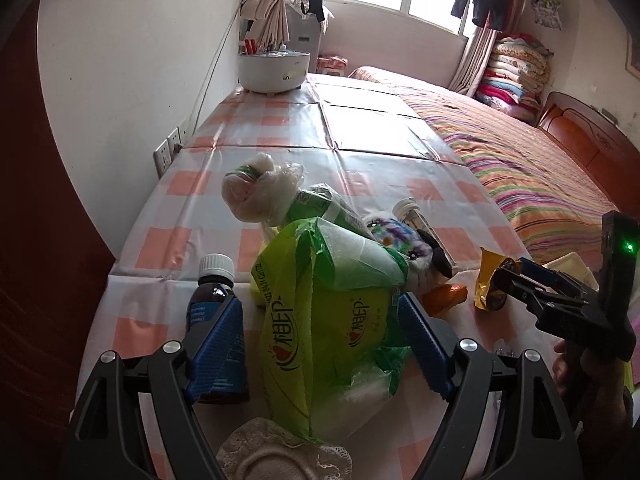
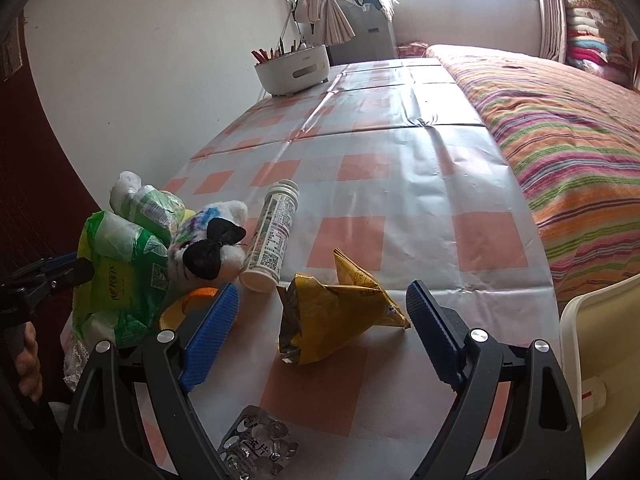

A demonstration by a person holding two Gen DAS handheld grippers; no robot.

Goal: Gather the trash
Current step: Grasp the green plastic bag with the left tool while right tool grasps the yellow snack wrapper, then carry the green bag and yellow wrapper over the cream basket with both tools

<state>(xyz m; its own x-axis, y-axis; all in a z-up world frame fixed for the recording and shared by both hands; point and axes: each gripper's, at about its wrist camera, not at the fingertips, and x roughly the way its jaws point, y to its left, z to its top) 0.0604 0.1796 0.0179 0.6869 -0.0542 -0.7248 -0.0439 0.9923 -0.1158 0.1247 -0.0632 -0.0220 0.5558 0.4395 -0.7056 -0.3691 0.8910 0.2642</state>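
Note:
My left gripper (image 1: 320, 299) is open, its blue fingers standing on either side of a green-and-yellow tissue pack (image 1: 328, 312) on the checked tablecloth. A dark bottle with a white cap (image 1: 214, 280) stands just behind the left finger. My right gripper (image 2: 323, 287) is open around a crumpled yellow snack wrapper (image 2: 332, 312), with its pads apart from the wrapper. An orange peel (image 2: 200, 294) lies by the right gripper's left finger. An empty blister pack (image 2: 260, 440) lies below the jaws. In the left wrist view, the right gripper (image 1: 512, 274) sits beside the wrapper (image 1: 488, 280).
A plush toy (image 2: 212, 240), a white tube (image 2: 272, 232) and a knotted plastic bag (image 1: 256, 188) lie behind the pack. A lace doily (image 1: 280, 448) lies at the near edge. A cream bin (image 2: 592, 352) stands on the right, by the striped bed (image 2: 560, 120). A white pot (image 2: 292, 68) sits at the far end.

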